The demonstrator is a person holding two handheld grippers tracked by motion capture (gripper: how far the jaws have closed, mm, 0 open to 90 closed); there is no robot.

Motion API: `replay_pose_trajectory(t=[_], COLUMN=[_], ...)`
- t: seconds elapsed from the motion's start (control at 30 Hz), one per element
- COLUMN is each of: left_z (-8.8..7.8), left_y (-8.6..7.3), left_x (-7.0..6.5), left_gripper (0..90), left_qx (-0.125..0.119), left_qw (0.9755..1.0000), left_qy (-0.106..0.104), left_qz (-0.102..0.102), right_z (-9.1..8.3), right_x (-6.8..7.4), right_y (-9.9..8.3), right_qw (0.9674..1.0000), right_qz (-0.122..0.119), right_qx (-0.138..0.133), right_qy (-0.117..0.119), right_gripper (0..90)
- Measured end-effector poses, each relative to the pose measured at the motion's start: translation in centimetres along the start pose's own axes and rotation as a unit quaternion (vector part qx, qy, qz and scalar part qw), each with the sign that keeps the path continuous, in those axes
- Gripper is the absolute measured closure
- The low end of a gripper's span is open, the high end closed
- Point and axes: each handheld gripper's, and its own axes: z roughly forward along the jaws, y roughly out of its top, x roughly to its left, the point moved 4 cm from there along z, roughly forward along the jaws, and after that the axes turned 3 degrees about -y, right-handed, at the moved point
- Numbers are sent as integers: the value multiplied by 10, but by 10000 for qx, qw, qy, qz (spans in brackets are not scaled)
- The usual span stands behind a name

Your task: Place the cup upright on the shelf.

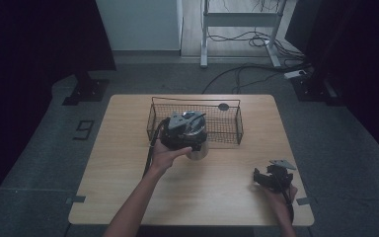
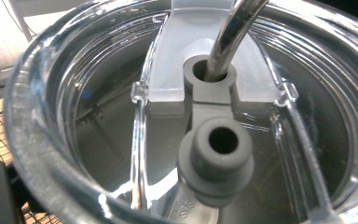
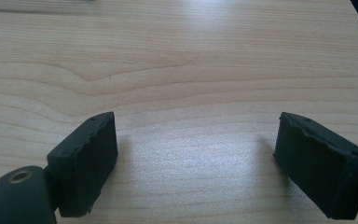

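One metal tumbler (image 1: pixel 198 148) with a clear, ridged plastic lid (image 2: pixel 121 93) and a shiny steel straw (image 2: pixel 233 32) through a grey rubber grommet stands on the pale wood-grain desk (image 1: pixel 128 187), touching the front of a single rectangular wire-mesh basket (image 1: pixel 227 129). The left gripper (image 1: pixel 180 129) sits over the tumbler's top; whether its jaws clasp it I cannot tell. A small dark disc (image 1: pixel 223 106) lies behind the basket. The right gripper (image 3: pixel 196 158), jaws spread wide and holding nothing, rests near the desk's front right edge, with bare wood around it.
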Motion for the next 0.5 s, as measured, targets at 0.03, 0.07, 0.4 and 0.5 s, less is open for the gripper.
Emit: replay_pose_trajectory(t=[0.03,0.07,0.4,0.5], left_z=[0,1,9,11], left_y=[0,0,10,15], left_x=[0,1,8,8], left_gripper=[39,39,39,39], left_qx=[0,7,9,-5], left_qw=[10000,10000,10000,10000], left_qy=[0,14,57,32], left_qz=[0,-17,-69,-75], right_z=[0,0,0,1], right_x=[0,0,0,0], right_y=[0,0,0,0], right_qw=[10000,10000,10000,10000], right_qz=[0,1,23,15], right_qx=[0,0,-7,-15], right_qy=[0,-1,-35,-34], right_gripper=[129,129,128,128])
